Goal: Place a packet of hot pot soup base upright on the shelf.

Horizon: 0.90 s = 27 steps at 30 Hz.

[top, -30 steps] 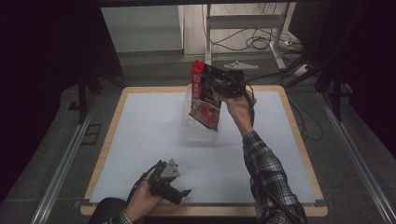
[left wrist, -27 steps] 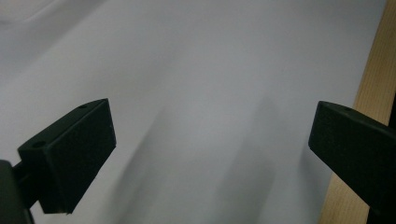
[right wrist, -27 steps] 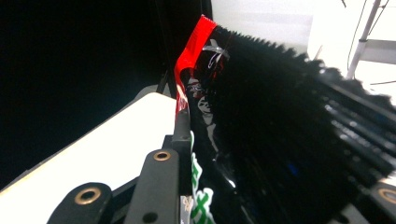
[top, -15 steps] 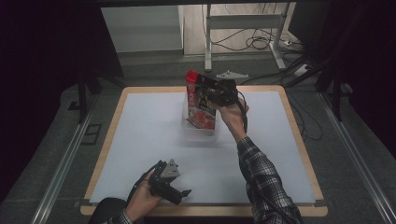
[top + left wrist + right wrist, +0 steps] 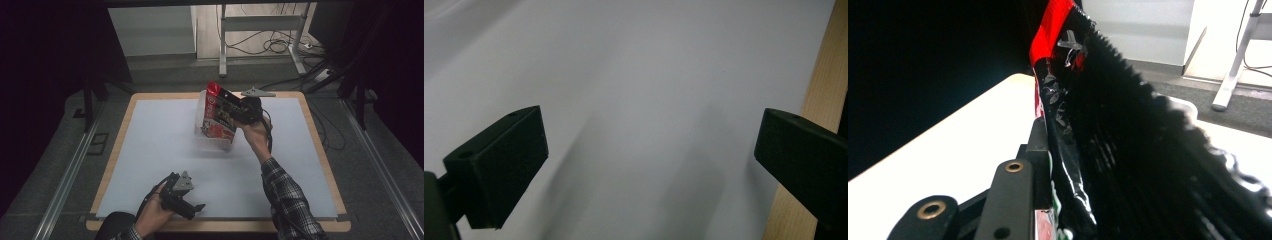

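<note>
The right gripper [image 5: 239, 113] has its black jaws clamped on a glossy red-and-black snack packet [image 5: 218, 116], and they have just been opening slightly with the foil pinched between them. In the right gripper view the crinkled packet [image 5: 1108, 125] presses against the left jaw. The packet stands tilted over a clear plastic tub [image 5: 205, 140] at the far middle of the white table mat [image 5: 150, 150]. The left gripper [image 5: 186, 200] rests near the mat's front edge, jaws spread wide and empty.
</note>
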Tool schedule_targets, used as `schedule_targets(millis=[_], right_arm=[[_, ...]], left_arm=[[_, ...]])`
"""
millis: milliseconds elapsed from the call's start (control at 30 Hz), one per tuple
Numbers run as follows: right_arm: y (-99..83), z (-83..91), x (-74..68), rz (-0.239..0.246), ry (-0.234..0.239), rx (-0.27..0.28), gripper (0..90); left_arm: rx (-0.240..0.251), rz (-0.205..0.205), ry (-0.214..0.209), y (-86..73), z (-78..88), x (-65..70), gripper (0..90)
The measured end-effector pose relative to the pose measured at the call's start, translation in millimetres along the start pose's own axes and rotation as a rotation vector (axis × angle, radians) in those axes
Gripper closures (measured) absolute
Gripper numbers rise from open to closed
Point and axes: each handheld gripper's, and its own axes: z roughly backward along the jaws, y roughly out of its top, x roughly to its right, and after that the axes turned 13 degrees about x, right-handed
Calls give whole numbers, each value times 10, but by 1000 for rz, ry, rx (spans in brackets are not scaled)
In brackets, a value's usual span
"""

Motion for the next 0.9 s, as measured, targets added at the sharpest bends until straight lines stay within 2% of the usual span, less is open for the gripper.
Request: schedule_targets(millis=[200,267,300,333,367,400,467,733,900], right_arm=[[23,-16,-14,25,9,-26,624],[38,-33,-30,51,9,-51,556],[38,-33,-30,51,9,-51,556],[41,-38,-35,63,8,-58,530],[48,-46,-46,81,6,-73,467],[48,-46,-46,81,6,-73,467],[61,-53,-59,101,11,-91,404],[107,-16,-66,133,21,-109,281],[119,15,-62,141,26,-119,233]], left_arm=[[12,18,-3,-2,6,-10,7],[28,36,-14,-1,14,-14,9],[28,36,-14,-1,14,-14,9],[35,42,-20,1,20,-17,9],[38,45,-24,1,26,-24,9],[42,45,-26,-1,30,-30,9],[52,50,-27,-10,27,-40,8],[46,30,-23,-23,21,-50,5],[60,42,-29,-30,18,-59,4]])
